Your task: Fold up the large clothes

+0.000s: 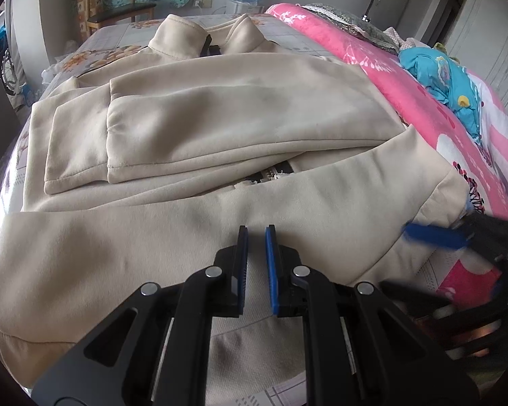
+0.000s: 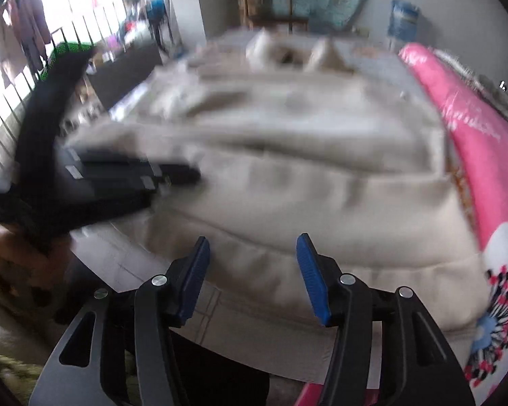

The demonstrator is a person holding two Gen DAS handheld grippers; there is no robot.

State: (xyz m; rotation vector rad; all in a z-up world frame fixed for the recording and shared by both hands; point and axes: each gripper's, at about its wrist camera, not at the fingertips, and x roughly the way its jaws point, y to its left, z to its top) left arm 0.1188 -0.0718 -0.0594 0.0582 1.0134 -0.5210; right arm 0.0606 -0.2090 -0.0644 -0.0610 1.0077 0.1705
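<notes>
Our left tongs [image 1: 256, 230] nearly closed, empty, over jacket [image 1: 199, 128] | right tongs [image 2: 251, 247] spread wide | right view blurred

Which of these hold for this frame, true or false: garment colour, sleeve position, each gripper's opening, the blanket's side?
1. The garment is beige. True.
2. Its sleeves hang off the bed. False: they lie folded across the body.
3. The left gripper grips cloth. False: its narrow gap holds nothing.
4. The right gripper is wide open. True.
5. The pink blanket lies left of the garment. False: right.
</notes>
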